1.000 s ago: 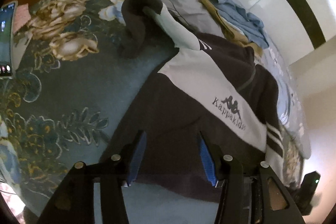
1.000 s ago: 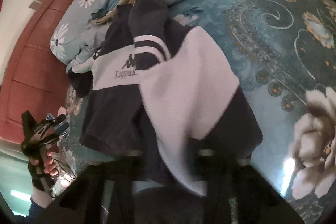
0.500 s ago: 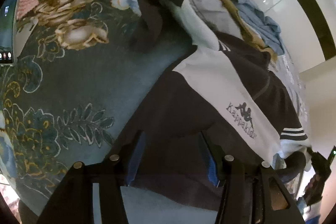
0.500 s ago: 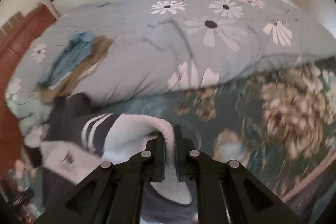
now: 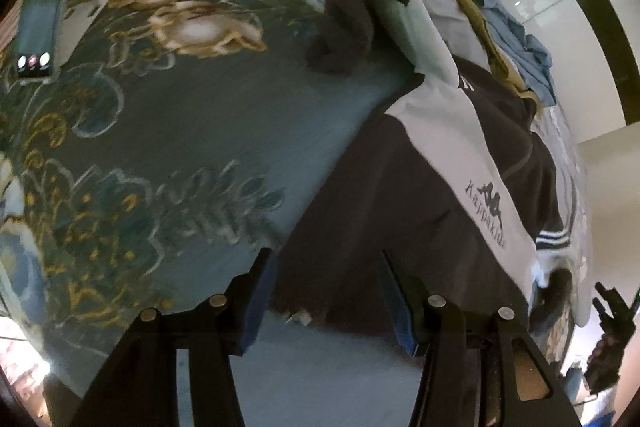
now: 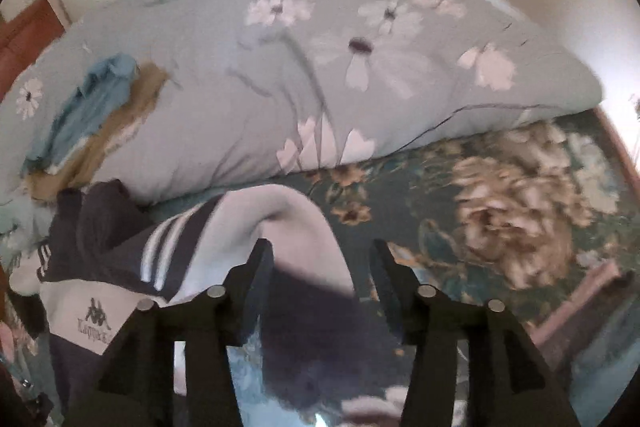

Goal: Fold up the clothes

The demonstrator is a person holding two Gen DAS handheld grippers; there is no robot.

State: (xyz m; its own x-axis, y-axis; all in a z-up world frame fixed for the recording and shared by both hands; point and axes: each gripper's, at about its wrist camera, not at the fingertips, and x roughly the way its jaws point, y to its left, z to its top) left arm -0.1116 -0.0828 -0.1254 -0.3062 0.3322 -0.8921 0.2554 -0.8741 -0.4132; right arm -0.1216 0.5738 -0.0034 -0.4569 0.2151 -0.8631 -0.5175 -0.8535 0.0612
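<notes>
A dark navy and white Kappa sweatshirt (image 5: 420,195) lies spread on the floral bedspread (image 5: 192,131). Its far sleeve with a dark cuff (image 5: 352,23) curls up at the top. My left gripper (image 5: 326,291) is open and hovers just over the sweatshirt's near hem, with nothing between its jaws. In the right wrist view the same sweatshirt (image 6: 120,259) shows with its striped white sleeve (image 6: 280,223) draped to the right. My right gripper (image 6: 320,279) is open, right above that sleeve's dark end, gripping nothing.
A rolled pale floral duvet (image 6: 320,75) lies along the far side, with blue and tan clothes (image 6: 88,107) piled on it. A phone (image 5: 44,7) lies on the bedspread at upper left. White wardrobe doors stand behind the bed.
My right gripper was shut on the white sleeve half a second ago; it has opened and let the sleeve go. My left gripper has stayed open and shifted slightly over the hem.
</notes>
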